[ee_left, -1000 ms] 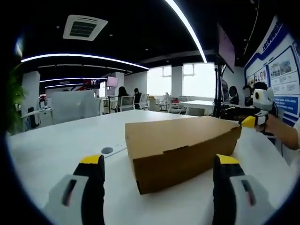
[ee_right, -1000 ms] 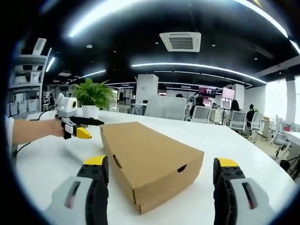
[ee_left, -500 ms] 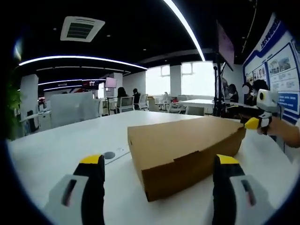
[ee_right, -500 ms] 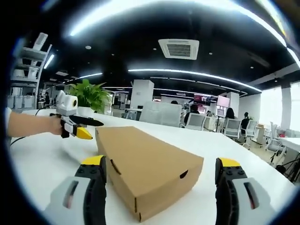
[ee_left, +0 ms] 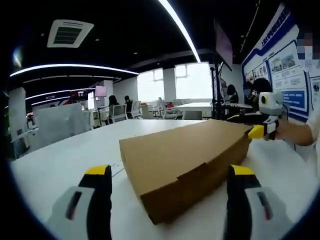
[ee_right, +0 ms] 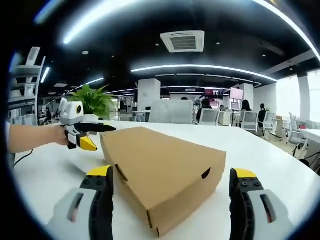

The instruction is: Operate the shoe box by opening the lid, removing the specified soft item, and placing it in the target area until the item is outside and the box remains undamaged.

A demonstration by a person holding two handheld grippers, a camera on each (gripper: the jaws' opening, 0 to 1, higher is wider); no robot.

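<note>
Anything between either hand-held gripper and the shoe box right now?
Nothing visible. The shoe box, lid closed, sits on bare white table straight ahead of the open left hand-held gripper. In the right gripper view the box lies just as unobstructed before the open right hand-held gripper.

Open office: dark ceiling, strip lights (ee_right: 200,67), bright windows (ee_left: 192,82), white table (ee_left: 65,155).

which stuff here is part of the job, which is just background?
Job: shoe box, lid shut; left gripper and right gripper, jaws apart; white table.
Background: potted plant, office chairs, wall posters.
</note>
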